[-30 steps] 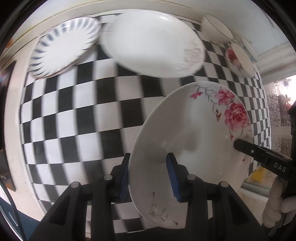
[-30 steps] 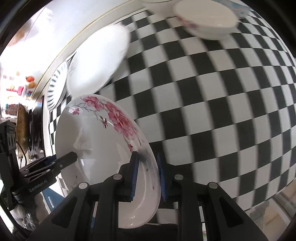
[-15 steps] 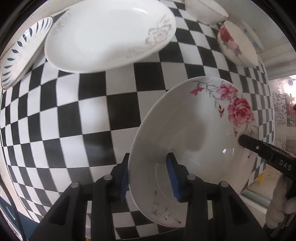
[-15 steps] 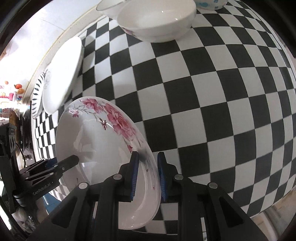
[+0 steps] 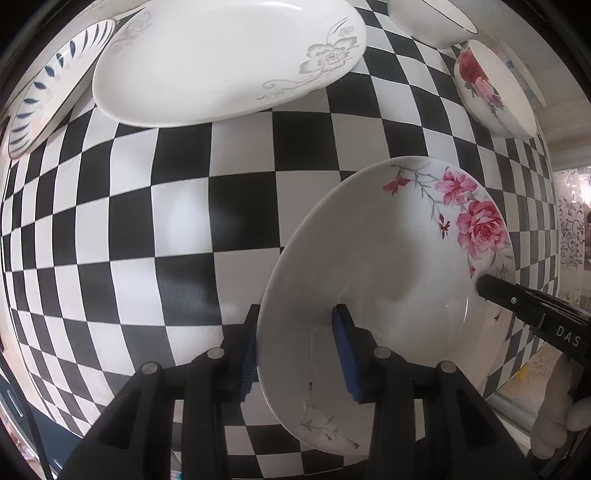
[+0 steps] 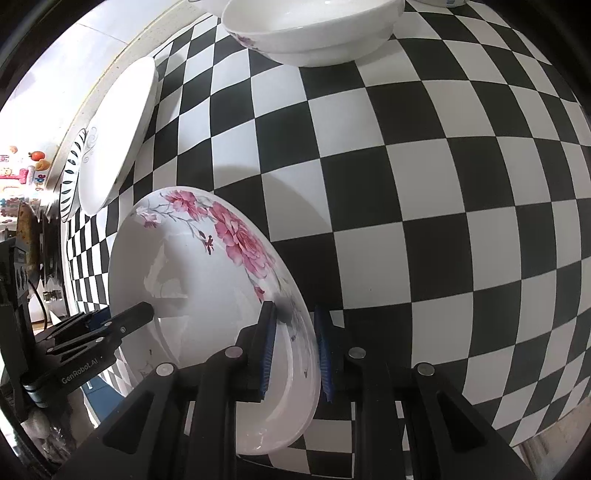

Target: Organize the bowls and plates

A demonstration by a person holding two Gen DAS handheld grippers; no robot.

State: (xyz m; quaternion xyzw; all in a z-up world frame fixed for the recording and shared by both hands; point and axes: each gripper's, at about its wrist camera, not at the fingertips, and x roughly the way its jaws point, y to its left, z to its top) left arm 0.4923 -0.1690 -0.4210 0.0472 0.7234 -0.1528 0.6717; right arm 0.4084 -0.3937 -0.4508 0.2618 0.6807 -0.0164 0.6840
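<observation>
While both grippers, left gripper [image 5: 295,347] and right gripper [image 6: 295,350], pinch opposite rims of rose plate [image 5: 388,266], treat it as glazed, slippery, breakable; keep rim holds over checkered tabletop [image 5: 166,221].

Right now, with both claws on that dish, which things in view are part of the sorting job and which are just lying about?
Job:
- rose plate, clamped at opposite rims by left claw and right claw
- grey-flower plate
- blue-striped plate
- rose bowl
- plain bowl

Lying about:
- checkered cloth
- wall stickers
</observation>
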